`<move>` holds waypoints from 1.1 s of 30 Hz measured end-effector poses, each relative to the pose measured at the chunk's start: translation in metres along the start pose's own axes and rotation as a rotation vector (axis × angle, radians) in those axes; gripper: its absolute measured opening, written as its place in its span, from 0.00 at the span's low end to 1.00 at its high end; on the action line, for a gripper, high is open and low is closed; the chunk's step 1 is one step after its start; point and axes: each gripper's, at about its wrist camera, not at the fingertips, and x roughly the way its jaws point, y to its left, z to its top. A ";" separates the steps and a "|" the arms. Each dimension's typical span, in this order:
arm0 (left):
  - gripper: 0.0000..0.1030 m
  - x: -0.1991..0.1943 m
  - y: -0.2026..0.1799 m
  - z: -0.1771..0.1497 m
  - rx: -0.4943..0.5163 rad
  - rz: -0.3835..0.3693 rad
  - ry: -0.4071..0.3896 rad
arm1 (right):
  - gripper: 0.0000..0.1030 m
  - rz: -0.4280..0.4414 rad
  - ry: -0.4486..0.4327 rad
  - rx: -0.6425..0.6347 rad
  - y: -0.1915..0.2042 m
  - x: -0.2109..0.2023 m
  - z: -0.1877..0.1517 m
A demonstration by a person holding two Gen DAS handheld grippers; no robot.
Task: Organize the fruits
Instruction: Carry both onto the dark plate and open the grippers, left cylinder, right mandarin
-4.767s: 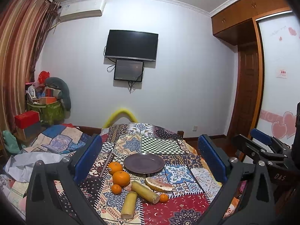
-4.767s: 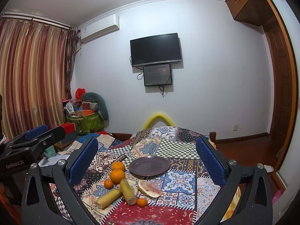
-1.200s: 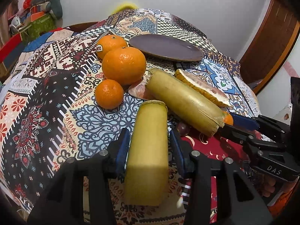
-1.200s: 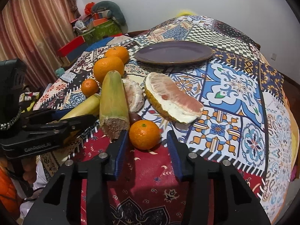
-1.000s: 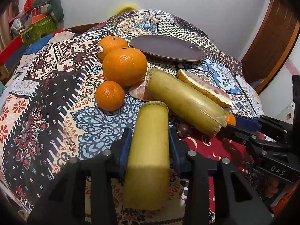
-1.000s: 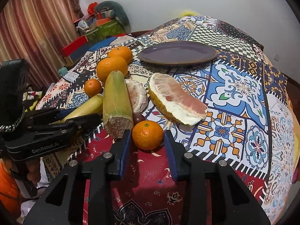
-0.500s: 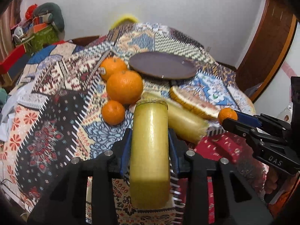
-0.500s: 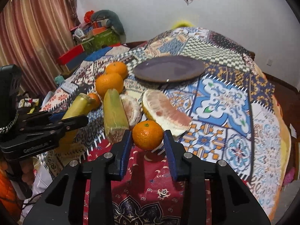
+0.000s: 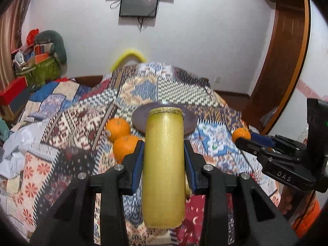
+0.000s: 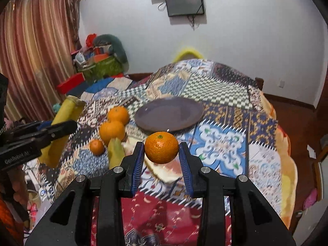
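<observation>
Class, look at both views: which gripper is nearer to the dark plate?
Hard to separate them. The right gripper, holding a small orange, hangs just short of the plate. The left gripper, holding a yellow stalk, also hangs just short of it.

The left gripper (image 9: 164,164) is being held raised, jaws clamped on a load; the right gripper (image 10: 161,160) is likewise clamped, raised alongside.

Sugarcane piece (image 9: 164,164): showing pale yellow-green. Mandarin (image 10: 161,150): glowing bright orange. Plate (image 10: 170,112): appearing dull purple-brown. Tablecloth (image 10: 221,143): displaying multicoloured patchwork, with blue floral, green-white check and red patterned panels. Tool pads (image 10: 137,164): showing blue.
</observation>
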 end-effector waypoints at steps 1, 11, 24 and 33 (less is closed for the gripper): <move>0.35 0.001 0.000 0.005 0.000 0.000 -0.010 | 0.31 -0.006 -0.008 -0.001 -0.001 -0.001 0.002; 0.35 0.030 -0.002 0.036 -0.002 -0.011 -0.036 | 0.31 -0.036 -0.071 -0.012 -0.015 0.011 0.031; 0.35 0.106 0.003 0.066 0.001 0.024 0.012 | 0.31 -0.087 -0.061 -0.057 -0.031 0.060 0.062; 0.35 0.162 0.018 0.076 -0.010 0.064 0.074 | 0.31 -0.074 0.016 -0.074 -0.045 0.108 0.069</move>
